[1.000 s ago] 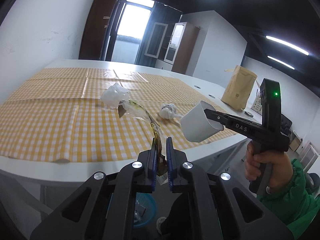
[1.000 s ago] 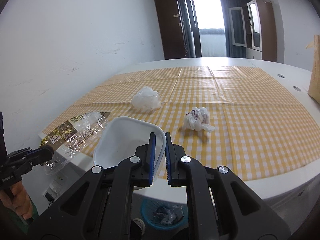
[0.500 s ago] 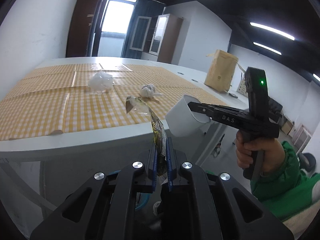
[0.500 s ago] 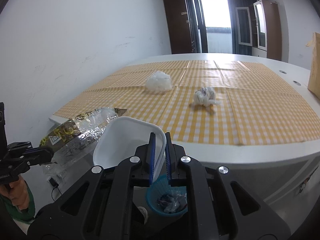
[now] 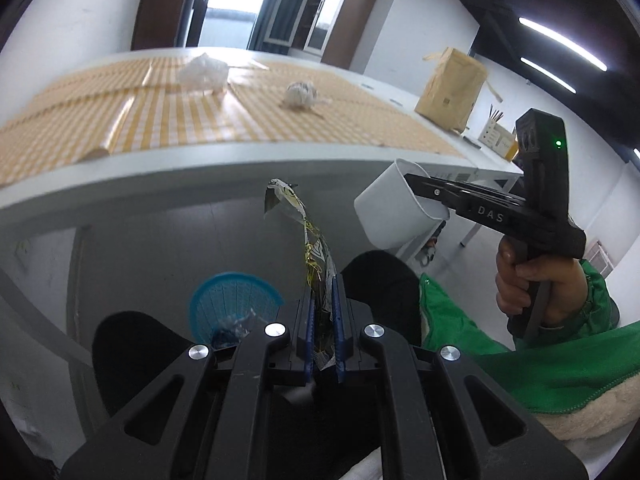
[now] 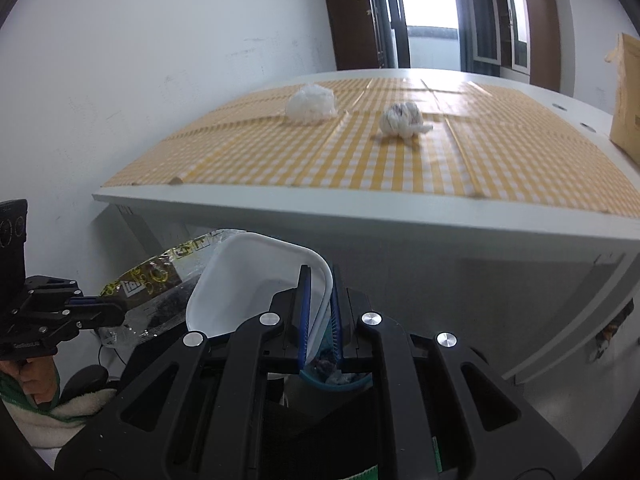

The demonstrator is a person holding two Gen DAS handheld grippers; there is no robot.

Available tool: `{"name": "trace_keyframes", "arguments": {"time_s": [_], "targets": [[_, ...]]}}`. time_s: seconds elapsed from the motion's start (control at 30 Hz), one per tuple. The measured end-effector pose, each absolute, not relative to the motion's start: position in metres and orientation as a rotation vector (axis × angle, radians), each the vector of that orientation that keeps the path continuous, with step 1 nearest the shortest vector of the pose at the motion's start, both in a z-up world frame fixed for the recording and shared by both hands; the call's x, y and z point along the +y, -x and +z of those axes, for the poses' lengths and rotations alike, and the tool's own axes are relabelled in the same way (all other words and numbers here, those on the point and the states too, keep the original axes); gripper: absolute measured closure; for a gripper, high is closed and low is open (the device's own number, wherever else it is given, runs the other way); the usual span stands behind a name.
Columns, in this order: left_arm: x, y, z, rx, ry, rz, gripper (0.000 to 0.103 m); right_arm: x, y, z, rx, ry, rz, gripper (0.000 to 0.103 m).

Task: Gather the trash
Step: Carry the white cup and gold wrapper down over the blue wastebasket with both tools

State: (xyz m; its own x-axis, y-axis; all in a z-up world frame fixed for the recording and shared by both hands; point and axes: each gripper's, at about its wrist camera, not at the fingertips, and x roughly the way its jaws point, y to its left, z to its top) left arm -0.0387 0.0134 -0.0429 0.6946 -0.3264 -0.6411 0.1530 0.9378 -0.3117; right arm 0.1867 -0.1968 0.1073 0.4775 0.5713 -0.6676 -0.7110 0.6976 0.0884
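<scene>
1. While both grippers hang below the near edge of the counter point(image 6: 360, 216), each one carries an item of trash.
2. Left gripper point(image 5: 322, 320): its fingers are clamped on the lower end of a clear and dark snack wrapper point(image 5: 310, 248) with yellow print. The wrapper stands up from the fingers and curls toward the counter edge.
3. Right gripper point(image 6: 318, 316): its fingers are clamped on the rim of a white plastic cup point(image 6: 256, 280). The cup lies tilted, with its open mouth facing the right wrist camera.
4. In the left wrist view, the right gripper and the cup are to the right of the wrapper, apart from it. A hand point(image 5: 532, 284) in a green sleeve point(image 5: 560, 356) grips the handle.
5. A blue mesh wastebasket point(image 5: 236, 304) stands on the floor under the counter, near and left of the left gripper. It already contains crumpled scraps.
6. Two items remain on the yellow checked cloth point(image 6: 400, 160) that covers the counter: a crumpled clear plastic wad point(image 6: 311, 103) at far left, and a knotted white bag point(image 6: 402, 119) to its right.
7. A brown paper bag point(image 5: 450, 88) stands upright at the far right of the counter.
</scene>
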Motion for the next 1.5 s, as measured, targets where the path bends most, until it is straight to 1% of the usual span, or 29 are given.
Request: {"name": "trace_keyframes", "arguments": {"time_s": [0.17,0.47,0.63,0.73,0.87,1.17,1.5], "targets": [[0.015,0.028,-0.066,0.817,0.268,-0.262,0.096,-0.192,-0.183,0.084,0.766,0.236,0.793,0.095],[0.032,-0.011,-0.12,0.935,0.349,-0.217,0.096,-0.174,-0.202,0.03,0.895,0.254,0.781,0.095],[0.034,-0.043,-0.155,1.002,0.368,-0.189,0.096,-0.162,-0.216,-0.009,0.98,0.282,0.781,0.095],[0.036,-0.063,-0.187,1.063,0.391,-0.163,0.096,-0.153,-0.223,-0.037,1.03,0.309,0.776,0.095],[0.045,-0.08,-0.217,1.129,0.435,-0.136,0.096,-0.148,-0.24,-0.07,1.121,0.291,0.753,0.095],[0.06,-0.124,-0.263,1.245,0.46,-0.068,0.096,-0.129,-0.278,-0.131,1.292,0.245,0.717,0.095],[0.073,-0.163,-0.309,1.362,0.511,0.002,0.096,-0.109,-0.318,-0.185,1.413,0.262,0.624,0.095]]}}
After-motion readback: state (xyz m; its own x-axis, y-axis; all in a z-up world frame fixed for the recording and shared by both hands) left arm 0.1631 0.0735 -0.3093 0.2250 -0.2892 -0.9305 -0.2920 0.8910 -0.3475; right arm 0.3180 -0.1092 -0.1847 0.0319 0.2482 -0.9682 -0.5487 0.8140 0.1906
